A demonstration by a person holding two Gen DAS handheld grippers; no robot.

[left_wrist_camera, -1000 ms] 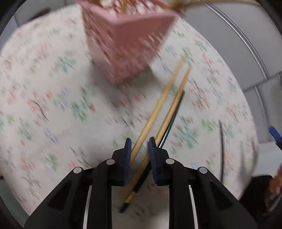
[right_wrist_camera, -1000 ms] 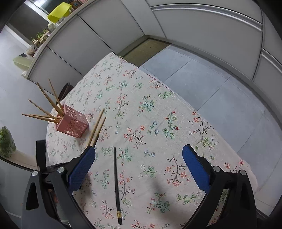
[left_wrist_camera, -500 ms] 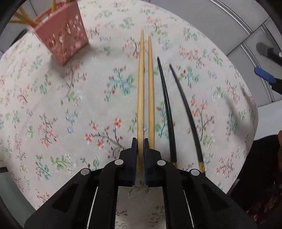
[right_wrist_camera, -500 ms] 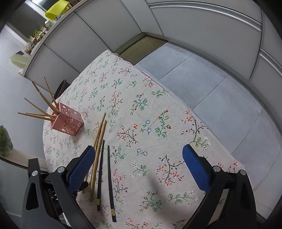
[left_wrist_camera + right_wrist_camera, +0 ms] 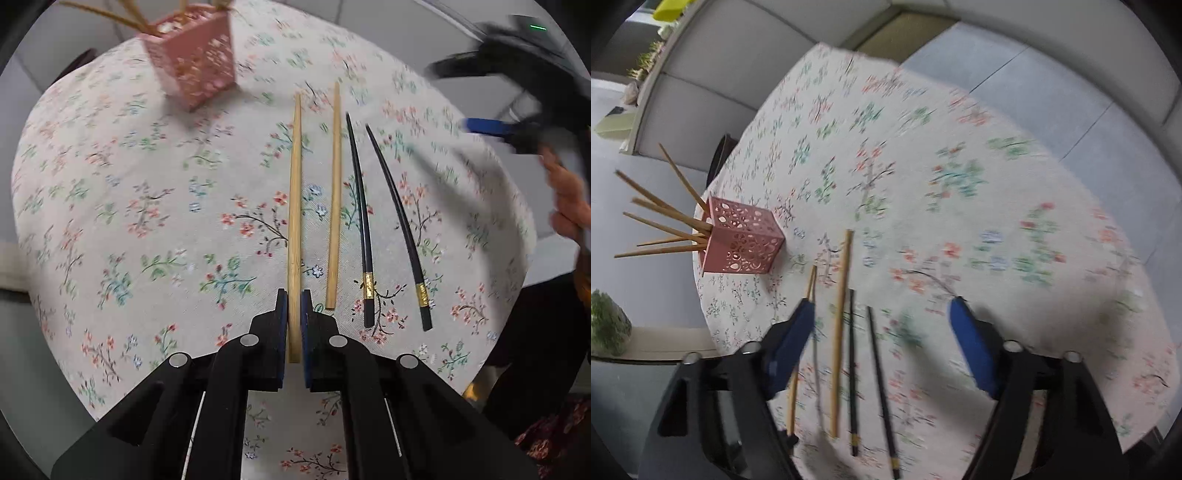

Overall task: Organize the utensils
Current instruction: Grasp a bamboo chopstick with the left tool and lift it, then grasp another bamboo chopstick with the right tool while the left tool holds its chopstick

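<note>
My left gripper point(image 5: 294, 295) is shut on the near end of a wooden chopstick point(image 5: 294, 192), which points toward the far side of the table. A second wooden chopstick point(image 5: 334, 192) lies just to its right on the cloth, then two black chopsticks with gold bands point(image 5: 360, 206) point(image 5: 400, 221). A pink perforated holder point(image 5: 194, 64) with several wooden chopsticks stands at the far left; it also shows in the right wrist view point(image 5: 738, 240). My right gripper point(image 5: 882, 332) is open and empty, above the lying chopsticks point(image 5: 839, 332).
The round table wears a floral cloth point(image 5: 147, 206) and its edge curves close on all sides. The right gripper and the hand holding it point(image 5: 517, 125) hover over the table's far right. Grey floor and wall panels point(image 5: 1071, 74) lie beyond.
The left gripper has lifted one wooden chopstick apart from its twin. The right gripper has dropped low toward the chopsticks, still open.
</note>
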